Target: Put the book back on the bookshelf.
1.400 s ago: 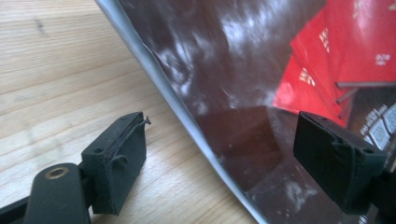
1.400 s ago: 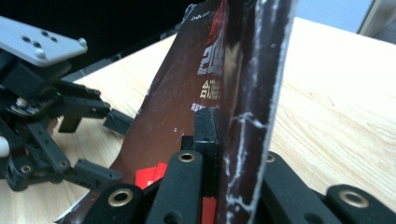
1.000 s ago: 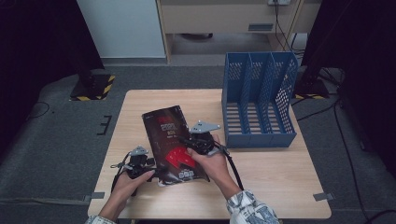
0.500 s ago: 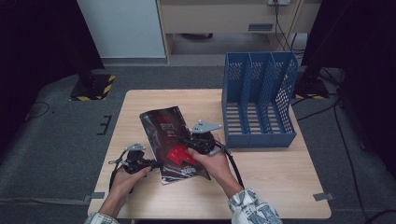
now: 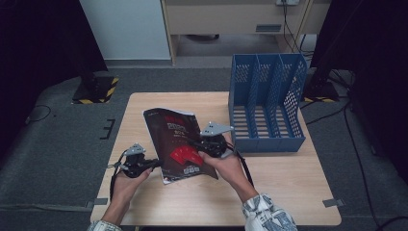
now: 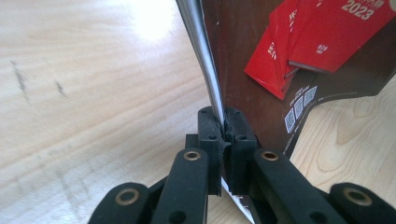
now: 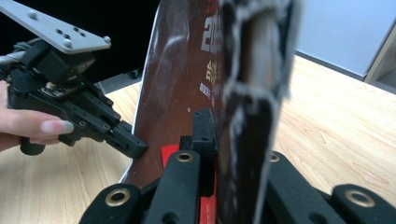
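Note:
A dark brown book (image 5: 173, 132) with red pictures on its cover is held tilted up over the wooden table (image 5: 288, 183). My left gripper (image 5: 155, 163) grips its lower left edge; its jaws have just closed on it. In the left gripper view, the left gripper (image 6: 223, 122) pinches the thin edge of the book (image 6: 252, 70). My right gripper (image 5: 198, 144) is shut on the book's right edge, its jaws having just eased slightly while still pressing. The right gripper (image 7: 215, 126) clamps the book (image 7: 182, 84) edge-on, with the left gripper (image 7: 135, 145) at the far side.
A blue three-slot file holder (image 5: 267, 106) stands at the table's back right, just right of my right hand. Bare tabletop lies in front of the book and to the right front. Dark floor surrounds the table.
The book has been lifted from lying nearly flat to a steeper tilt. The left gripper has closed on its lower left edge and risen a little. The right gripper has stayed put.

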`<state>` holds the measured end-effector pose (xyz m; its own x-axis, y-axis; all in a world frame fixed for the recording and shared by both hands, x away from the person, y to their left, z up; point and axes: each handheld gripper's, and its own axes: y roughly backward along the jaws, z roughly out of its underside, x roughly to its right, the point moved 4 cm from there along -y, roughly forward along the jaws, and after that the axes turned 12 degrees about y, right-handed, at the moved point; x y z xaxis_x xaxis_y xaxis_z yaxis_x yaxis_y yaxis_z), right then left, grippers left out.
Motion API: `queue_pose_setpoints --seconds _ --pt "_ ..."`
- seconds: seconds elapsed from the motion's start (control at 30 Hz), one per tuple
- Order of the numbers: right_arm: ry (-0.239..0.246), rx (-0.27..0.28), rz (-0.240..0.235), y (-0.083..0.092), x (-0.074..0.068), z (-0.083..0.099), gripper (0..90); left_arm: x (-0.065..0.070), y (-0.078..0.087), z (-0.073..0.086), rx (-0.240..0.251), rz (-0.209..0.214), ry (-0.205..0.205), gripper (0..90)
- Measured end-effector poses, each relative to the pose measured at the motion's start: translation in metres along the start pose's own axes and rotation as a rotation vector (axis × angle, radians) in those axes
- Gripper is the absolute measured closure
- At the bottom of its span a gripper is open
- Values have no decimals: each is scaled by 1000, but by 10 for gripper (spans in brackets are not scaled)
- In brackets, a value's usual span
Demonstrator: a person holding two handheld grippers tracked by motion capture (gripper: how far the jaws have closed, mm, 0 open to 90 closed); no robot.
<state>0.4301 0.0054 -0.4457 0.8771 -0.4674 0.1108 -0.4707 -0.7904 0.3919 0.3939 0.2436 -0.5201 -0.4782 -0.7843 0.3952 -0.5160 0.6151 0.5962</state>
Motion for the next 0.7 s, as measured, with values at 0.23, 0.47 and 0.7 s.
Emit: queue_pose_setpoints --seconds 0.23,0.47,0.7 --pt "9 -3 -6 4 1 -3 783 2 2 -2 19 0 -16 869" --pt "27 17 -23 8 1 -11 677 4 4 -5 42 -19 -46 872" --pt "40 30 -26 14 4 -23 569 7 7 -6 65 -17 -58 873"
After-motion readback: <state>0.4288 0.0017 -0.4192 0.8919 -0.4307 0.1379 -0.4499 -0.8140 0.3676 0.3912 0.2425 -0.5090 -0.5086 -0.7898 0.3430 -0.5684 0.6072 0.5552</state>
